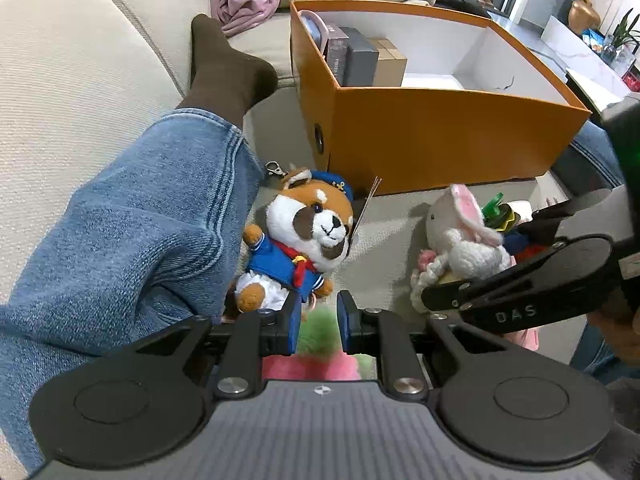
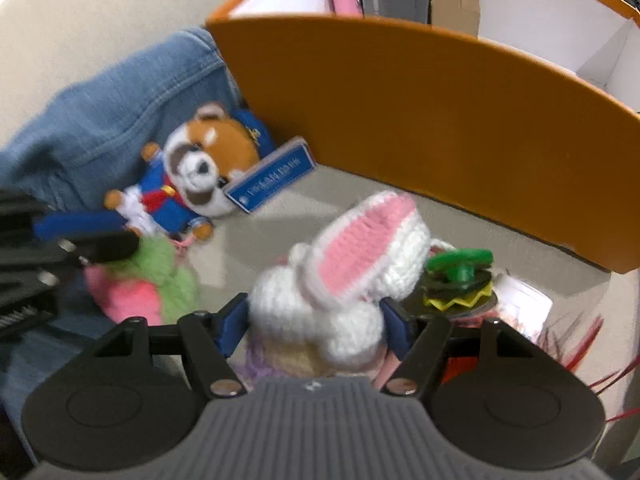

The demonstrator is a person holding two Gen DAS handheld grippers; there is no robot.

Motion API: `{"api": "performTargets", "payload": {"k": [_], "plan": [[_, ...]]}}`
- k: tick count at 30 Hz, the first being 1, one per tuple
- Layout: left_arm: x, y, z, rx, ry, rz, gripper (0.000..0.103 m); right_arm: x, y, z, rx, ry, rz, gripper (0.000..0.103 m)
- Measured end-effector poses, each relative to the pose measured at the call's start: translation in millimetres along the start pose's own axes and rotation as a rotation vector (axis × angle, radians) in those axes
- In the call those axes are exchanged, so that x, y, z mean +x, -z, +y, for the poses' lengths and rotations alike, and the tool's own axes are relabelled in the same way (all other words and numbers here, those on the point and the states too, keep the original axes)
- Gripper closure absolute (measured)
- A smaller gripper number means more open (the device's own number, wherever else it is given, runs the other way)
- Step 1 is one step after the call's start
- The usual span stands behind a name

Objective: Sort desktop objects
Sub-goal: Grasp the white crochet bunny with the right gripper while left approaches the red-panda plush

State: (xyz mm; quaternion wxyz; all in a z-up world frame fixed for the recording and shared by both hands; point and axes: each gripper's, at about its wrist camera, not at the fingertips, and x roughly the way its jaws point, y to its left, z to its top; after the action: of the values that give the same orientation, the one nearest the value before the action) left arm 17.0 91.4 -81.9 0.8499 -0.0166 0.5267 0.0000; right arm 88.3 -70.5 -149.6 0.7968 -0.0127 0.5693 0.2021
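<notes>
My left gripper (image 1: 320, 320) is shut on a fuzzy green and pink plush (image 1: 320, 332), which also shows at the lower left of the right wrist view (image 2: 152, 284). My right gripper (image 2: 314, 322) points down over a white crochet rabbit (image 2: 340, 280) with pink ears. The rabbit lies on the sofa seat between wide-set jaws that do not visibly press on it. In the left wrist view, the rabbit (image 1: 468, 236) sits beside a black finger (image 1: 448, 298) of that gripper. A dog plush in a blue sailor suit (image 1: 308, 232) lies left of it. Behind stands an orange box (image 1: 440, 136).
A person's leg in jeans (image 1: 140, 220), with a dark sock (image 1: 224, 68), lies along the left on the beige sofa. The orange box holds several small cartons (image 1: 360, 60). A green, yellow and black toy (image 2: 460, 280) sits right of the rabbit. A blue tag (image 2: 272, 176) leans on the dog.
</notes>
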Motion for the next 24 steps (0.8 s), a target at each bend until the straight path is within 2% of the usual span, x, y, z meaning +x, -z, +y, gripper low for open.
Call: {"api": "performTargets", "payload": {"k": [4,9,10,11,14,17,21,24], "plan": [[1.7,-2.1,-0.1,0.027,-0.006,0.002,0.074,-11.8,3.7,-7.5,0.007,-0.062,-0.025,0.041],[-1.6,-4.3,1.3,0.105,0.015,-0.016,0.064,-41.6,7.6,-5.8,-0.045,-0.155,-0.102,0.041],[-1.8,-4.6,1.5,0.120,0.016,-0.018,0.054,-49.4,6.8,-7.0,-0.052,-0.174,-0.121,0.041],[-1.9,-5.3,1.9,0.140,0.015,-0.019,0.048,-57.3,5.4,-8.6,-0.054,-0.189,-0.138,0.041],[1.5,-7.8,0.1,0.185,0.031,-0.008,0.048,-77.0,3.1,-17.1,-0.054,-0.205,-0.191,0.041],[7.1,-13.6,-5.8,0.236,0.015,0.001,0.048,-88.9,1.9,-26.7,-0.036,-0.188,-0.222,0.041],[11.1,-29.7,-15.1,0.304,-0.013,-0.014,0.048,-97.8,1.9,-35.9,-0.027,-0.198,-0.247,0.040],[24.8,-44.2,-23.0,0.380,-0.070,0.005,0.044,-101.7,4.2,-40.7,-0.020,-0.194,-0.252,0.040]]}}
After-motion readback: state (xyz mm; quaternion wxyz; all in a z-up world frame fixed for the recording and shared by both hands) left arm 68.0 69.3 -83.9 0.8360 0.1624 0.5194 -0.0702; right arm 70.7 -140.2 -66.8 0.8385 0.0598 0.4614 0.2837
